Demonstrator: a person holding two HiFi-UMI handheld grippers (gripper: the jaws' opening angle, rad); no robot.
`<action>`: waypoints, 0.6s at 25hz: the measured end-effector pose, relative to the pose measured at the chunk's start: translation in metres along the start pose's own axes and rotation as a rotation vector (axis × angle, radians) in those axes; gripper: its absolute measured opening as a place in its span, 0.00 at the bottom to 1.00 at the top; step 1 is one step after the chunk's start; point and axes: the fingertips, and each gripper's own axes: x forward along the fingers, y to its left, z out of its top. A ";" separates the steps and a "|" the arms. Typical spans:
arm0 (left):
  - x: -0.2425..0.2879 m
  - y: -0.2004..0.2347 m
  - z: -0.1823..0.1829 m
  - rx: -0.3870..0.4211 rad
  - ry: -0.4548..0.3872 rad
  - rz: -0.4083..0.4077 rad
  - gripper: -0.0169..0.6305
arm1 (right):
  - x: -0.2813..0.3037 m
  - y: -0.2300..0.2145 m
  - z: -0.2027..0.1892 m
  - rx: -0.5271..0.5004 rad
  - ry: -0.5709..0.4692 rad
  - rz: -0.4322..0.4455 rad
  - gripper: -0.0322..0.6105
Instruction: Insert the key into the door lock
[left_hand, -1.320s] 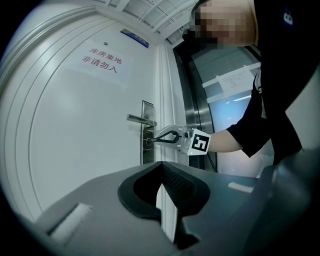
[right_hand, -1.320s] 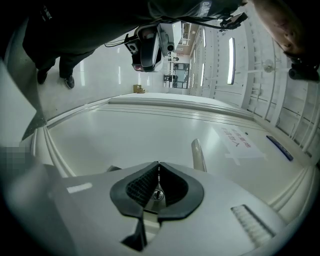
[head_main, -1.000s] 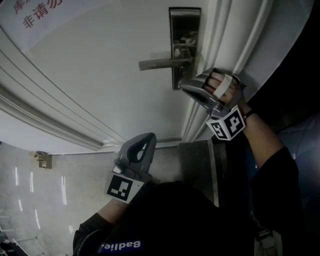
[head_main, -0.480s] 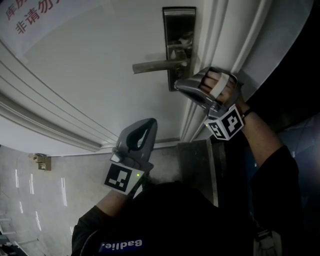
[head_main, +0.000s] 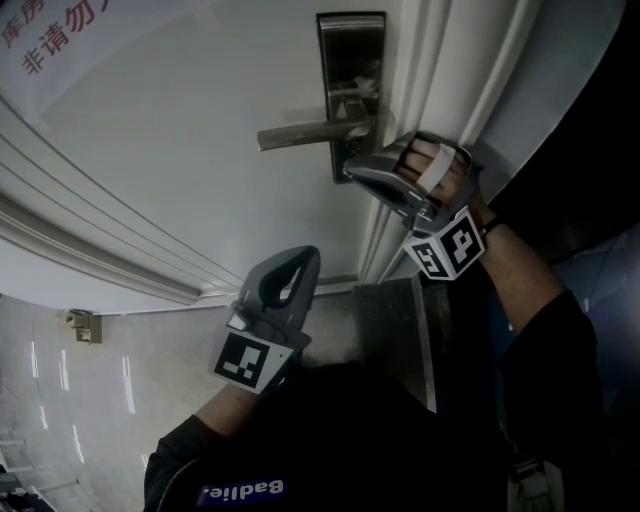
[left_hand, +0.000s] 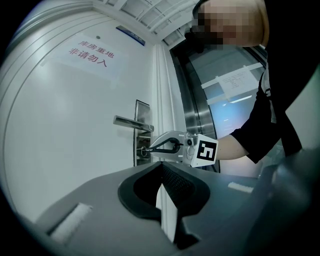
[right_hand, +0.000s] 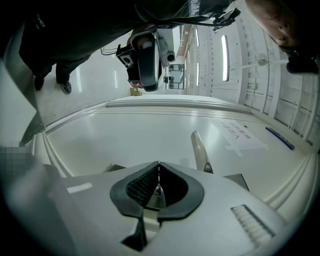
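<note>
Right gripper (head_main: 347, 172) pinched on the key (right_hand: 158, 190), tip at the door lock (head_main: 350, 50) just below the lever handle (head_main: 300, 133), at the door's right edge; left gripper (head_main: 303, 258) pressed together, empty, near, well apart. Key judged light, stiff, slippery; grip the bow, blade free.

White door (head_main: 170, 150), silver lock plate (head_main: 352, 60), grey left gripper (head_main: 300, 258), red-lettered white sign (left_hand: 90, 52)
</note>
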 end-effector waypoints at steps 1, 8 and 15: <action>0.000 -0.001 -0.001 -0.002 0.001 -0.003 0.05 | 0.000 0.001 0.000 -0.005 0.003 0.001 0.07; 0.001 -0.006 -0.005 -0.015 0.013 -0.012 0.05 | -0.003 0.002 -0.002 -0.017 0.002 -0.001 0.07; -0.001 -0.006 -0.007 -0.019 0.015 -0.007 0.05 | -0.005 0.002 -0.005 -0.017 0.014 -0.009 0.07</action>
